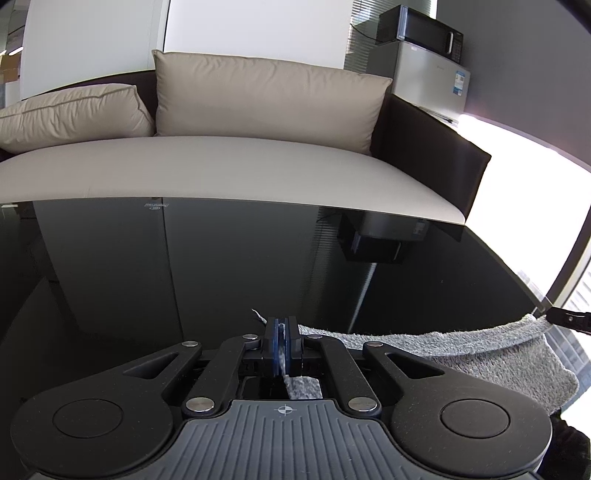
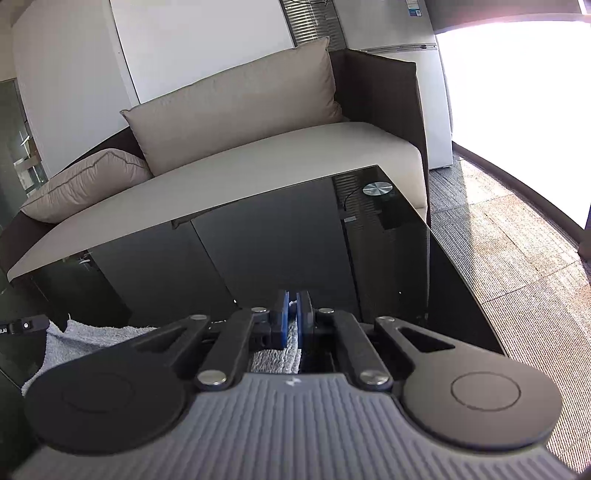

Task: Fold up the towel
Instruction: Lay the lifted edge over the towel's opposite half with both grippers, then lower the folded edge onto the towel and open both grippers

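The left gripper [image 1: 282, 328] is pinching one corner of the grey towel [image 1: 461, 343]. Its two blue pads are pressed together on the cloth, and a little bit of towel sticks out past the tips. A strip of towel also shows under the gripper, between its black arms.

The right gripper [image 2: 294, 310] is pinching another corner of the same towel [image 2: 74, 339]. Its blue pads squeeze the cloth too, and the grey fluffy cloth shows just behind the pads.

The towel hangs between the two grippers like a soft hammock. In the left wrist view it runs from the left gripper toward the right edge of the worktop [image 1: 184, 266], dips a bit in the middle, and then goes up to the tip of the right gripper [image 1: 569, 319]. Below that top edge the rest of the towel drops down at the near side of the worktop. In the right wrist view the tip of the left gripper [image 2: 26, 325] shows at the far left.

The worktop is black, shiny glass. Both grippers are over its near edge. A small round silver disc [image 2: 377, 188] sits by the far right corner.

Behind the far edge stands a beige sofa [image 1: 229, 170] with big cushions [image 1: 266, 99]. A small fridge [image 1: 432, 85] with a microwave [image 1: 424, 31] on top is past the sofa.
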